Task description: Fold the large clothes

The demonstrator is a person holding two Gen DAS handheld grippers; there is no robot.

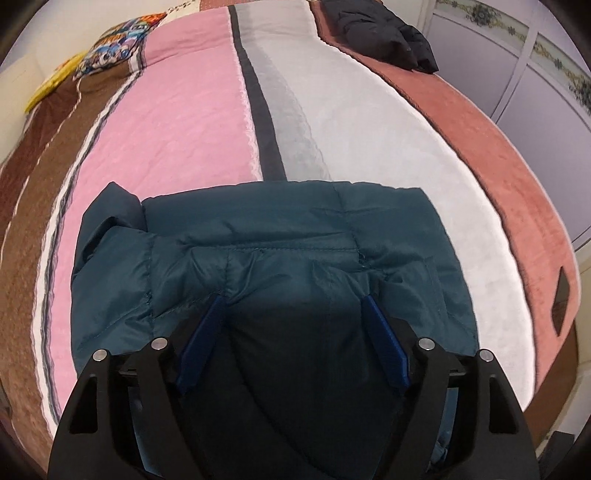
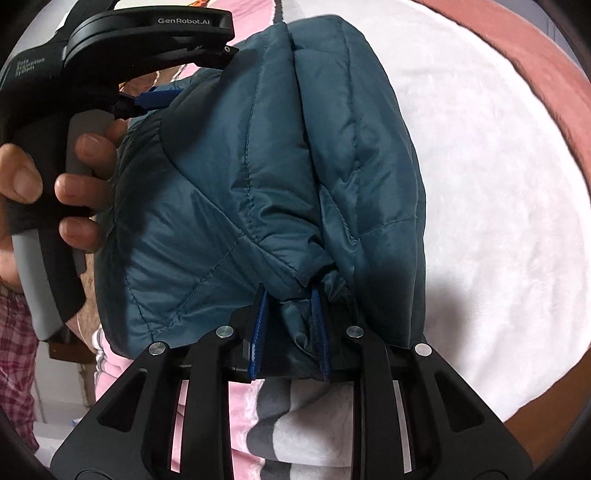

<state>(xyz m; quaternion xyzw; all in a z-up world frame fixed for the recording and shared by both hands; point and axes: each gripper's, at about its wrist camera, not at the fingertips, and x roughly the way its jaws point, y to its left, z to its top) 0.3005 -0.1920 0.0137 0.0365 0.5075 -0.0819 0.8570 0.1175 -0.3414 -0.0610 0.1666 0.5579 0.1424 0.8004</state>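
Note:
A teal quilted puffer jacket [image 1: 288,236] lies folded into a thick bundle on the bed. In the left wrist view my left gripper [image 1: 295,301] is open, its blue fingers [image 1: 207,332] spread wide over the near edge of the jacket. In the right wrist view my right gripper [image 2: 290,295] is shut on a fold at the jacket's [image 2: 258,177] edge, with fabric pinched between the blue pads [image 2: 260,317]. The left gripper's body [image 2: 147,37] and the hand holding it show at the upper left of that view.
The bed carries a striped cover in pink [image 1: 177,110], grey, white [image 1: 369,110] and dusty red. A black garment [image 1: 384,33] lies at the far end. Patterned pillows [image 1: 114,40] sit at the far left. A wardrobe [image 1: 535,74] stands to the right.

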